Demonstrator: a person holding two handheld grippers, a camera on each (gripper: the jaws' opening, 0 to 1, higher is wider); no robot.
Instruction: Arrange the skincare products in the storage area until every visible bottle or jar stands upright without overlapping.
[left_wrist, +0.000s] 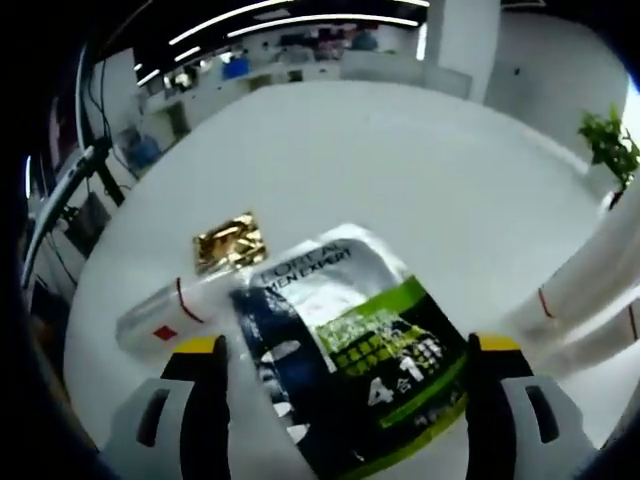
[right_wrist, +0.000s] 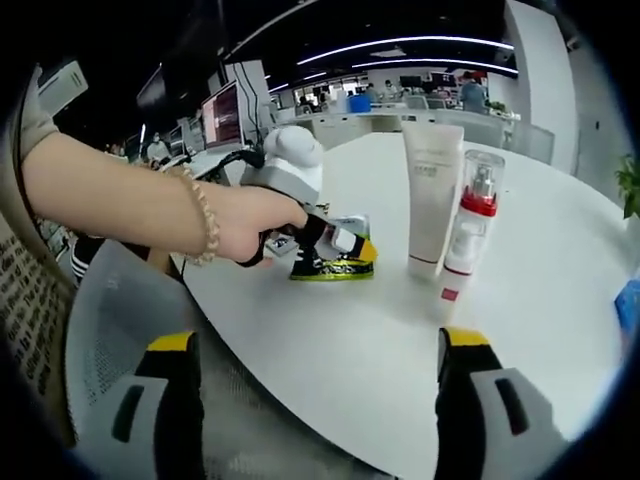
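Left gripper (left_wrist: 345, 365) jaws wide, straddling flat L'Oréal pouch (left_wrist: 345, 350); right gripper (right_wrist: 315, 385) wide, empty. Risk: floppy pouch slipping, toppling pump bottle (right_wrist: 470, 235) at 2 o'clock.

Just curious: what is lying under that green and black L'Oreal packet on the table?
The L'Oreal packet partly covers a clear tube lying flat; a gold sachet peeks out behind. The tube's covered end is hidden.

Each hand-held gripper (right_wrist: 315, 345) has 2 black jaws with yellow tips on pale grey bodies; the person's hand (right_wrist: 255, 222) wears a beaded bracelet (right_wrist: 207, 228)
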